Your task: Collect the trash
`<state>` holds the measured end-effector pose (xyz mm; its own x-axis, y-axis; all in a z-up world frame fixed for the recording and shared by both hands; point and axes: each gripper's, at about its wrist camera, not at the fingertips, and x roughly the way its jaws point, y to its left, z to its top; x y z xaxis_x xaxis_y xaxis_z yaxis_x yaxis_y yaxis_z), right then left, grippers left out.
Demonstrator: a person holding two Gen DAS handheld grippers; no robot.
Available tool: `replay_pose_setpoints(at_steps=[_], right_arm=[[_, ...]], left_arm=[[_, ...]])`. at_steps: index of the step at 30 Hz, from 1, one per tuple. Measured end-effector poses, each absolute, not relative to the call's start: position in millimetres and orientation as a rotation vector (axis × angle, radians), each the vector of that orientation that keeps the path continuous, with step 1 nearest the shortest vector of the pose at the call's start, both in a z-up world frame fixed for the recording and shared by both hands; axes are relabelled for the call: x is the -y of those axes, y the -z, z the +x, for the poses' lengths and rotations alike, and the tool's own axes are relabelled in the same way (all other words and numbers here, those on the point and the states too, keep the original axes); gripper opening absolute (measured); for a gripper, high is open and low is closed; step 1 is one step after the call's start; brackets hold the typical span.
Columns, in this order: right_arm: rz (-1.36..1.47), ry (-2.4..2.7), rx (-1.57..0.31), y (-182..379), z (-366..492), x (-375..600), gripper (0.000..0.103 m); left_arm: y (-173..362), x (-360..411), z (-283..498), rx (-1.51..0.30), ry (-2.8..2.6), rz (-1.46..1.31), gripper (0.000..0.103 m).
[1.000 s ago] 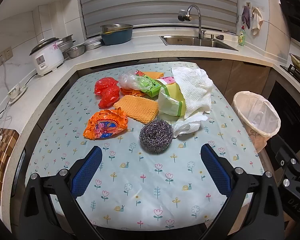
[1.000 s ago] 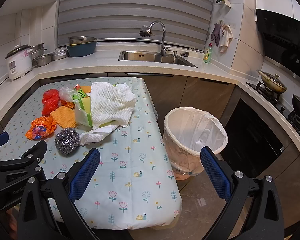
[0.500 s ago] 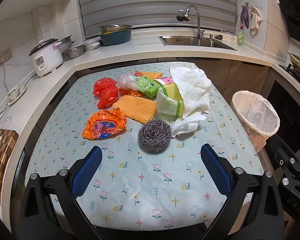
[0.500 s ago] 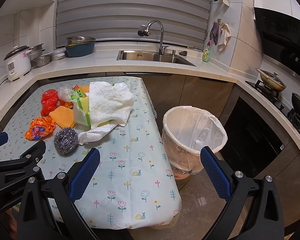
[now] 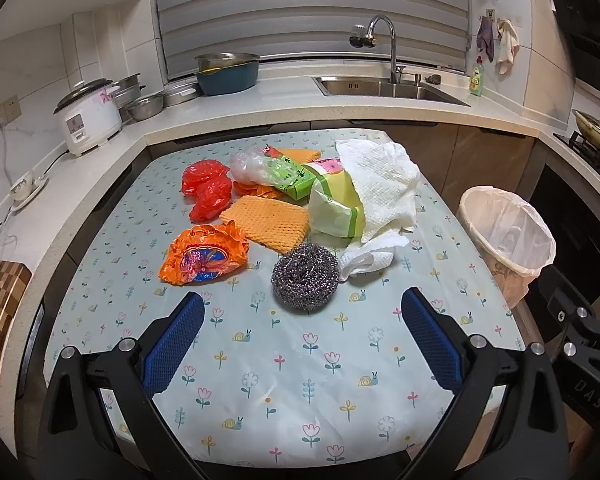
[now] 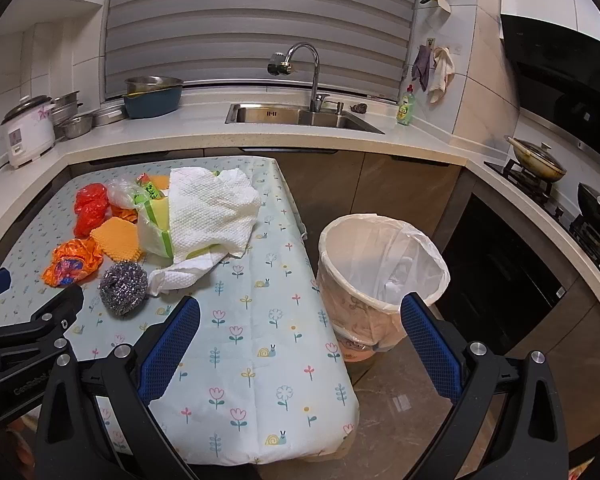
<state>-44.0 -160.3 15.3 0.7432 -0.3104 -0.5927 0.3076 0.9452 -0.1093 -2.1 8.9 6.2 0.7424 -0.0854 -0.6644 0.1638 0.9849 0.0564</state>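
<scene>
Trash lies on the flowered tablecloth (image 5: 284,364): a steel wool ball (image 5: 305,276), an orange crumpled wrapper (image 5: 204,256), an orange sponge cloth (image 5: 270,222), red plastic (image 5: 206,190), a green packet (image 5: 290,178), a yellow-green pack (image 5: 334,208) and white paper towels (image 5: 384,184). My left gripper (image 5: 302,334) is open and empty, just short of the steel wool. My right gripper (image 6: 300,344) is open and empty, over the table's right edge, with the lined bin (image 6: 382,276) on the floor ahead of it. The steel wool also shows in the right wrist view (image 6: 123,288).
The bin (image 5: 506,240) stands on the floor right of the table. A counter runs behind with a rice cooker (image 5: 88,118), metal bowls (image 5: 146,106), a blue basin (image 5: 228,74) and a sink (image 5: 384,88). A stove with a pan (image 6: 538,162) is at right.
Both grippers have moved slightly; the trash sits a little lower and nearer in the left view. Nothing was gripped or released.
</scene>
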Motion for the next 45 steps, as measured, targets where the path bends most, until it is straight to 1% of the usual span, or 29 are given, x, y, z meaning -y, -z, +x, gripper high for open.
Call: replay_pose_setpoints(at_steps=[6,13,23,31,32,33,34,35,36,37,39,40,41,42,43,45], right_arm=[[0.012,0.329,-0.644,-13,-31,159,0.096],[-0.002,0.314,-0.642,-5,-7,146,0.096],[-0.026,0.284,-0.681,13,45,124,0.096],[0.046,0.233,-0.713,19,103,115,0.096],[0.048,0.228,-0.716,21,111,113,0.096],[0.048,0.225,-0.72,23,119,112,0.096],[0.045,0.222,-0.725,26,126,109,0.096],[0.038,0.22,-0.733,29,134,107,0.096],[0.03,0.22,-0.743,33,141,104,0.094],[0.022,0.217,-0.755,37,147,103,0.093],[0.015,0.212,-0.773,45,157,100,0.087],[0.014,0.211,-0.782,49,161,99,0.086],[0.015,0.208,-0.794,53,165,99,0.081],[0.017,0.205,-0.805,56,168,98,0.076],[0.021,0.204,-0.813,59,171,98,0.073],[0.025,0.2,-0.825,63,175,99,0.061]], left_arm=[[0,-20,10,-0.729,0.131,0.097,0.095],[15,-54,43,-0.768,0.105,0.063,0.095],[46,-119,121,-0.821,0.013,0.049,0.095],[84,-141,175,-0.905,0.001,0.052,0.094],[88,-143,179,-0.912,0.006,0.052,0.091],[93,-144,182,-0.927,0.013,0.048,0.084],[96,-144,185,-0.942,0.025,0.04,0.079],[100,-144,187,-0.959,0.043,0.03,0.071],[103,-144,189,-0.972,0.053,0.021,0.064],[105,-143,189,-0.98,0.059,0.018,0.061],[106,-141,189,-0.972,0.059,0.021,0.046],[105,-140,189,-0.967,0.062,0.022,0.041],[104,-139,189,-0.967,0.067,0.016,0.033],[103,-139,190,-0.966,0.075,0.005,0.028],[101,-138,190,-0.963,0.087,-0.004,0.026],[96,-135,190,-0.951,0.094,-0.007,0.02]])
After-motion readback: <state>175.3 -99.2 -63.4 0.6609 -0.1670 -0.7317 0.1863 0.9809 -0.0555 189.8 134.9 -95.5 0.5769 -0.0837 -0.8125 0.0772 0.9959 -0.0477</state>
